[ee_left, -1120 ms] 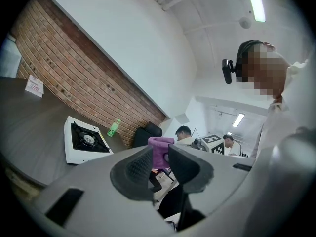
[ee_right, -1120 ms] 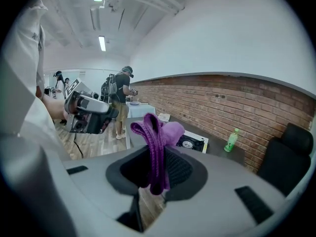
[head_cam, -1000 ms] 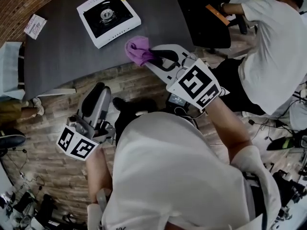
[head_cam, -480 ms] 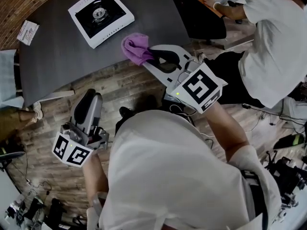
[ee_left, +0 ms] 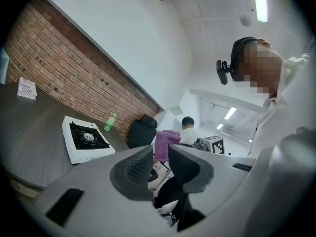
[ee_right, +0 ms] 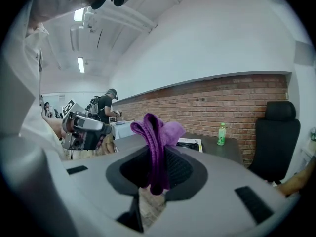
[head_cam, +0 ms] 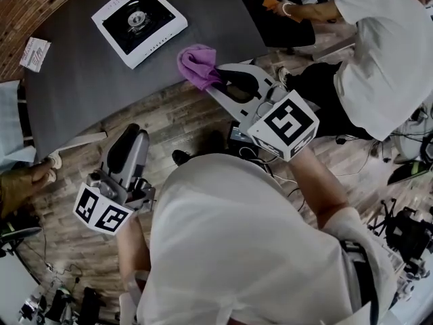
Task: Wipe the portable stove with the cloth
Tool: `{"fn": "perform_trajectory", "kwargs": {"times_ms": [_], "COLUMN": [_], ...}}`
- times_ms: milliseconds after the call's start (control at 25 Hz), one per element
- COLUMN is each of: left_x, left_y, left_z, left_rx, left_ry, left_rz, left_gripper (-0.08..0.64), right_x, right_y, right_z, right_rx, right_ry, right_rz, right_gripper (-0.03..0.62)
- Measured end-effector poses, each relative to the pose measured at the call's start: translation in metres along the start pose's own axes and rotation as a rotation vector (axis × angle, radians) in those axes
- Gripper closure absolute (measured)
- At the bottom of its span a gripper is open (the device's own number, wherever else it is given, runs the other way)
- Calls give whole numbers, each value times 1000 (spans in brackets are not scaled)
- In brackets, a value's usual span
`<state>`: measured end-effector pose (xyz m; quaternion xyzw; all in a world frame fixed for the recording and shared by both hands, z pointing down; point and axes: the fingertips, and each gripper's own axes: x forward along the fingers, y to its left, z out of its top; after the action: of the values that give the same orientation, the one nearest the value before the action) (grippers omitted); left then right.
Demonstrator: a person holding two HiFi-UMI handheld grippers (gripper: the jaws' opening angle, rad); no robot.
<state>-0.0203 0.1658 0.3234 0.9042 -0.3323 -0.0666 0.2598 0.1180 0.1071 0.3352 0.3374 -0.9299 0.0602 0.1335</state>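
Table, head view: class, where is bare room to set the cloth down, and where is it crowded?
Widest bare table stretch: between the card and the portable stove, down to the near edge. A narrower strip lies right of the stove. Crowded only around the right gripper holding the cloth.

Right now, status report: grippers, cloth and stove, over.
Right gripper shut on purple cloth, near table edge. Left gripper open, empty, off the table. Stove untouched; nothing between cloth and it.
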Motion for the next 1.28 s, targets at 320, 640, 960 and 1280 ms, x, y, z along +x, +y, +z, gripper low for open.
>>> {"fn": "perform_trajectory", "kwargs": {"times_ms": [320,640,960,1280], "left_x": [-5,-12,-16,-21], "left_y": [-1,8,20,24], "left_z": [3,5,3,-1], "left_rx": [1,-2,-11,-31], "left_ry": [10,5,-8,-12], "left_rz": [-35,-53,-76,-77], "left_gripper": [457,457,457,457], "right_x": [1,7,15,21], "right_y": [3,10,15,22], "right_z": [5,7,8,6], "right_rx": [19,17,-8,1], "right_ry": [-6,-7,3,17], "right_rz": [-40,-60,-86,-85], "right_gripper": [503,505,505,506]}}
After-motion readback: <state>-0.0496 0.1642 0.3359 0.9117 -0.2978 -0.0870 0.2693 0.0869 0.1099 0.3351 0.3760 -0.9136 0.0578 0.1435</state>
